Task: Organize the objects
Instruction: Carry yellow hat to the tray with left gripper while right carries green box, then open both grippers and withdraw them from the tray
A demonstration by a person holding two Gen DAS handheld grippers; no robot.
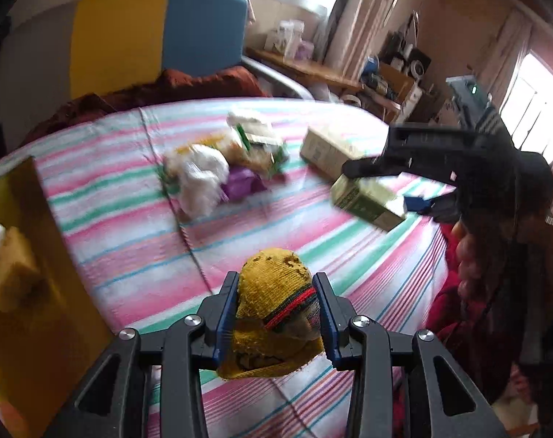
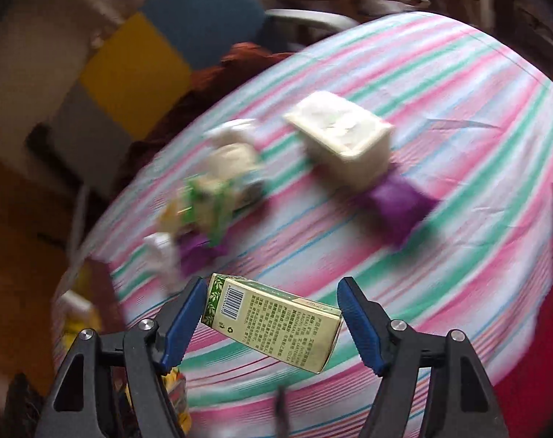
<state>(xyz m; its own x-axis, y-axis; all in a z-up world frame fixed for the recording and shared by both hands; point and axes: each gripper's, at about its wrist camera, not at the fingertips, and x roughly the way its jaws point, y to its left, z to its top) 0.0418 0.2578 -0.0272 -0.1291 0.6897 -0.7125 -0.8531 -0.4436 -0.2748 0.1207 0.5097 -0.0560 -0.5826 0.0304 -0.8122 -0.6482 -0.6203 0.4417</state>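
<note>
The left tongs [image 1: 276, 314] squeeze a yellow knitted sock [image 1: 273, 314]. The right tongs [image 2: 273, 325] hold a slanted green-and-cream paper box [image 2: 273, 323] by its two ends.

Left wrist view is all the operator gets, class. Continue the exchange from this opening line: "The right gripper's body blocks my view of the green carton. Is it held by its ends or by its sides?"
Observer: By its ends. In the right wrist view the green carton spans the right gripper lengthwise, tilted, clamped end to end.
Operator: Is anything printed on the face towards that camera?
Observer: A barcode near one end, beside dense small text.
Operator: What lies beyond the carton, by the cream box?
Observer: A purple pouch lies against the cream box, on its near side.
</note>
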